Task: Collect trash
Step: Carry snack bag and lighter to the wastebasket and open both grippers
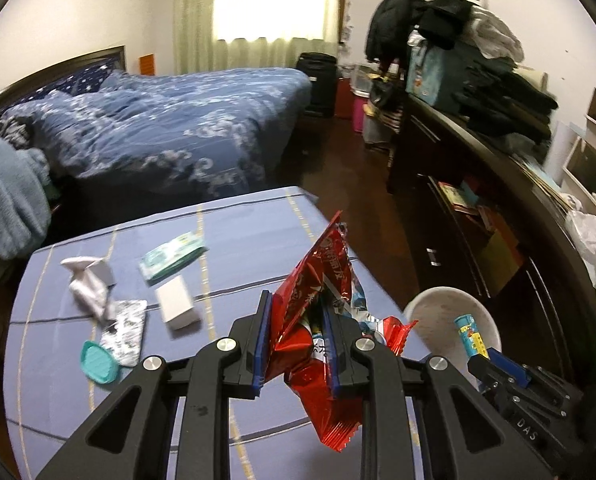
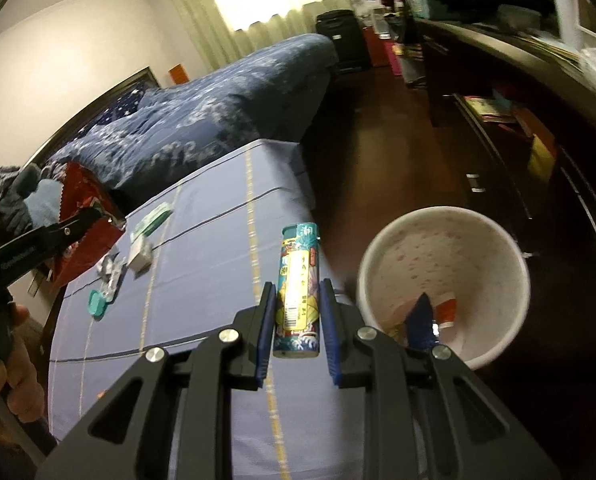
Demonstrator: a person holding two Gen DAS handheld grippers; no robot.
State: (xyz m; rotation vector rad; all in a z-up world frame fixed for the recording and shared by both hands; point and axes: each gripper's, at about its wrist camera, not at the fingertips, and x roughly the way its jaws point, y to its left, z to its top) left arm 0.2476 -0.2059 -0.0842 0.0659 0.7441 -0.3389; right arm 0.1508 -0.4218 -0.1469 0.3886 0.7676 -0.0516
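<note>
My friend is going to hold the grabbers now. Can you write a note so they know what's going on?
Left gripper: shut on the red snack wrapper, held above the blue table.
Right gripper: shut on the teal tube package, beside the white bin.
Done: a few wrappers already lie in the bin.
Left: drop both held pieces into the bin. Then check the crumpled tissue, tissue pack, white box, patterned pouch and teal lid on the table; the tissue looks like trash, the rest is uncertain.
</note>
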